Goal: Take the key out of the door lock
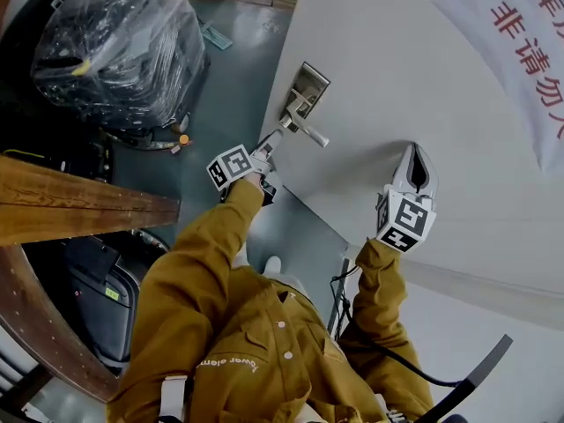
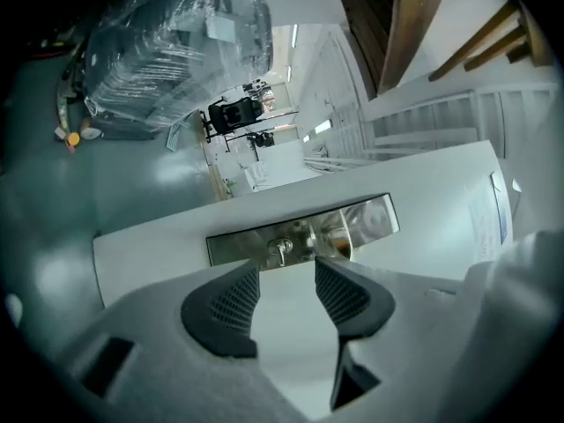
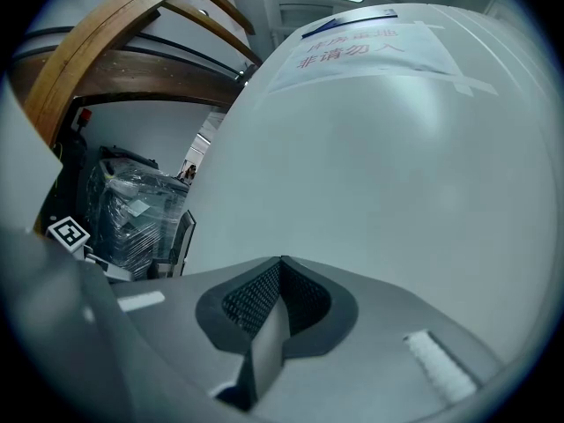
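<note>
A white door [image 1: 414, 77] carries a shiny metal lock plate [image 1: 305, 91] with a lever handle [image 1: 310, 132]. In the left gripper view the lock plate [image 2: 361, 223] lies just past my jaws, and a small metal key [image 2: 280, 251] sticks out of it. My left gripper [image 2: 286, 273] is open, its dark ribbed pads [image 2: 231, 302] either side of the line to the key and not touching it. In the head view the left gripper [image 1: 267, 148] sits right below the handle. My right gripper [image 1: 415, 159] rests near the door face further right, shut with nothing in it [image 3: 281, 271].
A plastic-wrapped machine [image 1: 123, 42] stands on the grey floor to the left. A curved wooden rail [image 1: 79, 203] runs close by my left arm. A paper sign with red print [image 1: 524, 33] hangs on the door. A black cable [image 1: 397, 359] trails under my right arm.
</note>
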### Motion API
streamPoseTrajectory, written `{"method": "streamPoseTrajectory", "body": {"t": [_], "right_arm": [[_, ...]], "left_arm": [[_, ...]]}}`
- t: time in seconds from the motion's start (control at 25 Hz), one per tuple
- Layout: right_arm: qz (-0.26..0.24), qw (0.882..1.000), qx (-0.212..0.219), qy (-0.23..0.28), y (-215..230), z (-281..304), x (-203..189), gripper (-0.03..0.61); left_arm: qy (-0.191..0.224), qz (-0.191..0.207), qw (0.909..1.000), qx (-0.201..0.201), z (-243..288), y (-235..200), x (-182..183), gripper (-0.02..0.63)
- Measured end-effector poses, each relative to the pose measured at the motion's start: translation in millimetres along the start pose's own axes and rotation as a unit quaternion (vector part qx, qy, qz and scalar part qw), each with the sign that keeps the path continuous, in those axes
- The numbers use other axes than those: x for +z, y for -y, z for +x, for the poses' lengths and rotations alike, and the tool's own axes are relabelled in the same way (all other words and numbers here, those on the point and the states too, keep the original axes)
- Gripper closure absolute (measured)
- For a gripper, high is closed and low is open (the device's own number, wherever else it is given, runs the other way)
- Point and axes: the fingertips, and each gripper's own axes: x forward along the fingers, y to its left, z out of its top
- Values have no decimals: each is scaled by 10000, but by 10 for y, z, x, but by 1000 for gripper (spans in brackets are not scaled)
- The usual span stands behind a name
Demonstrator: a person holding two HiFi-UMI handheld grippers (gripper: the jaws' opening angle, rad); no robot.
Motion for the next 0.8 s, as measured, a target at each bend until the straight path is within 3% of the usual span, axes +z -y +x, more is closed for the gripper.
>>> {"method": "streamPoseTrajectory", "body": {"t": [0.4, 0.64, 0.8], "right_arm": [[-50, 10000, 39, -59, -20, 18, 1, 574], [-103, 9999, 57, -113, -22, 13, -7, 574], [-109, 9998, 57, -128, -18, 14, -7, 574]], "left_arm": [[39, -408, 9986, -330, 437, -156, 145, 482], [33, -492, 9975, -497, 548, -108, 146, 565], [48, -603, 9964, -590, 569, -89, 136, 586]]}}
